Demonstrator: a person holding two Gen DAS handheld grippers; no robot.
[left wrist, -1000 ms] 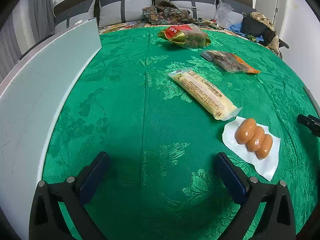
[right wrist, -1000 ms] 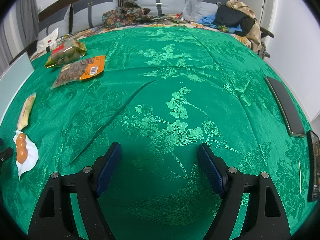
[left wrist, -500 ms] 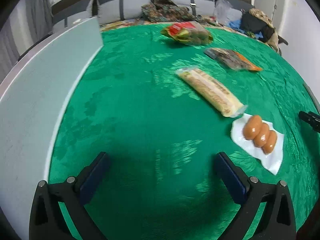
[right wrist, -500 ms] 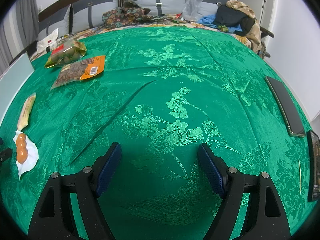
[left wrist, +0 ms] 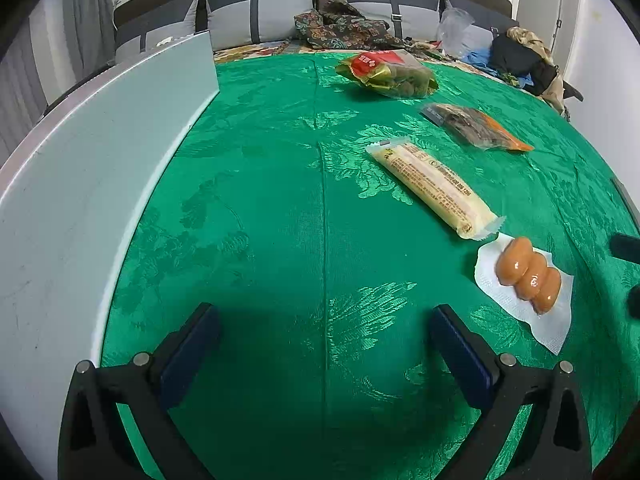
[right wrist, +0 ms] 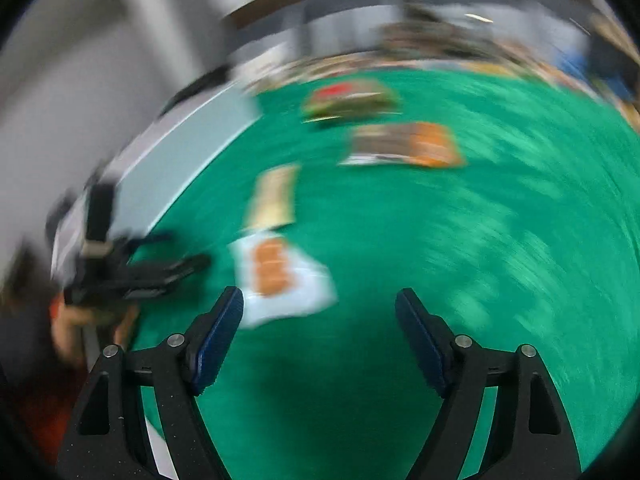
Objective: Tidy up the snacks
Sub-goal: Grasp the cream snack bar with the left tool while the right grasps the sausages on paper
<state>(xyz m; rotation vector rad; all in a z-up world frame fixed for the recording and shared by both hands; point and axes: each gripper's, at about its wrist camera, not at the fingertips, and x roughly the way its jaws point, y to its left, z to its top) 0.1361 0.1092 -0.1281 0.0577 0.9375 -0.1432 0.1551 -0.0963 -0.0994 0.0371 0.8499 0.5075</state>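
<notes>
Several snacks lie on the green tablecloth (left wrist: 280, 240). In the left wrist view a vacuum pack of three orange sausages (left wrist: 528, 276) lies at the right, a long yellow bar (left wrist: 434, 188) beyond it, an orange-brown packet (left wrist: 476, 126) and a red-green bag (left wrist: 386, 72) farther back. My left gripper (left wrist: 324, 332) is open and empty above bare cloth. The right wrist view is blurred; my right gripper (right wrist: 320, 312) is open and empty, with the sausage pack (right wrist: 276, 268) just beyond its left finger. The bar (right wrist: 274, 196), the packet (right wrist: 404, 144) and the bag (right wrist: 352, 98) lie behind it.
A pale grey-green board (left wrist: 92, 168) stands along the table's left edge. A sofa with cushions and piled clothes (left wrist: 352, 28) is behind the table. In the right wrist view the left gripper (right wrist: 132, 268) and the hand holding it show at the left.
The right gripper has swung fast to the left; its view now faces the snacks and the left gripper. The left gripper has moved slightly; the snacks have not moved.
</notes>
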